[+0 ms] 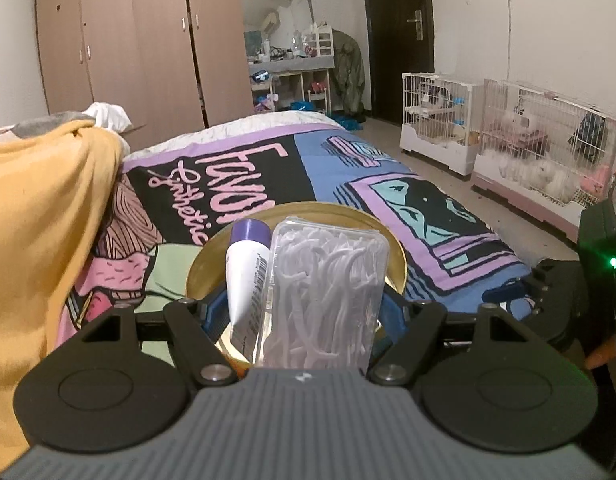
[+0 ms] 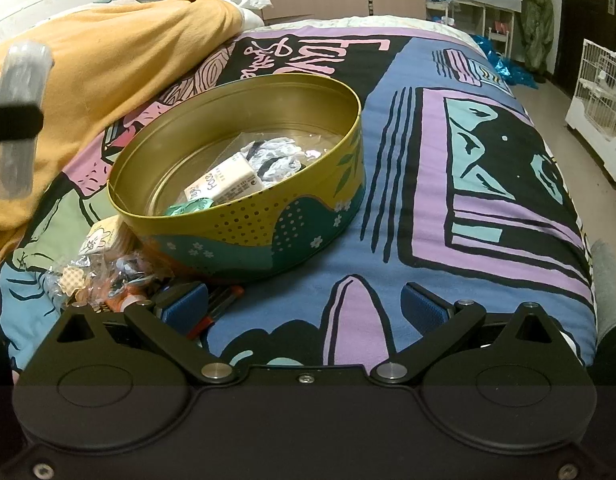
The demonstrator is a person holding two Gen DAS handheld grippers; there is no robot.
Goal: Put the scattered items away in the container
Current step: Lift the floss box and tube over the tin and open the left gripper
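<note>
Trouble in the left wrist view would be a double load slipping: the left gripper (image 1: 304, 312) is clamped across both a clear box of floss picks (image 1: 323, 292) and a white tube with a purple cap (image 1: 248, 272), side by side at lower centre. The tube looks pinched only against the box, so a tilt could drop it short of the gold tin (image 1: 395, 256) behind. Wardrobes fill the upper left, pet cages the right.

Right wrist view: the right gripper (image 2: 304, 308) stands wide apart, holding nothing, over the printed bedspread (image 2: 487, 200). The tin, centre left, already holds a tissue pack (image 2: 224, 184); wrappers (image 2: 92, 280) lie loose at lower left on the soft cover.
</note>
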